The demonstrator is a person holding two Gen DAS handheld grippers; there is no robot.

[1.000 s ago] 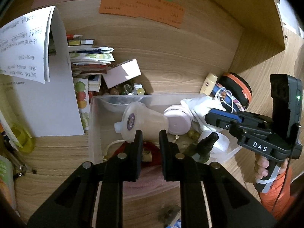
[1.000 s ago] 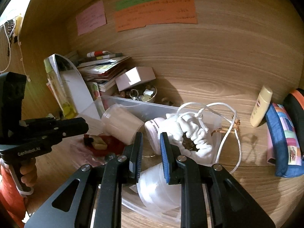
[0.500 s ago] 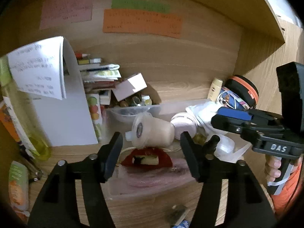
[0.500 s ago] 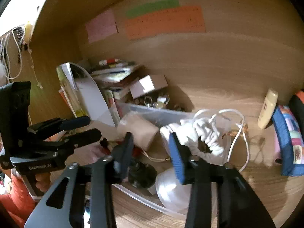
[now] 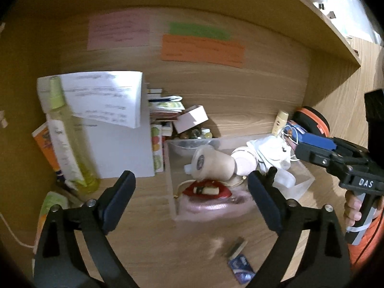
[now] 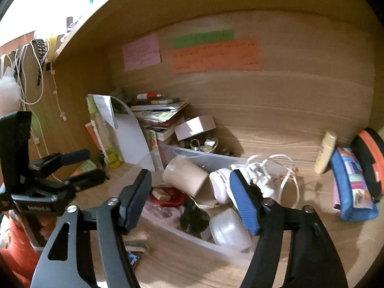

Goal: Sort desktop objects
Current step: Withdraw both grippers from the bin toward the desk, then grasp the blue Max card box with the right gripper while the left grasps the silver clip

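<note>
Clear plastic is forming the storage bin (image 5: 303,177) sitting on the wooden worktop (image 5: 148,228) near its back edge, crowded with a beige tumbler (image 5: 212,163) lying on its side, a red pouch (image 5: 207,191) and a white cord bundle (image 6: 260,175). Both hand-held grippers are hovering over the bin's near side with nothing between the fingers — the left hand-held gripper (image 5: 189,200) is opening wide, and the right hand-held gripper (image 6: 190,199) is also opening. A yellow spray bottle (image 5: 69,139) is standing toward the worktop's left edge.
</note>
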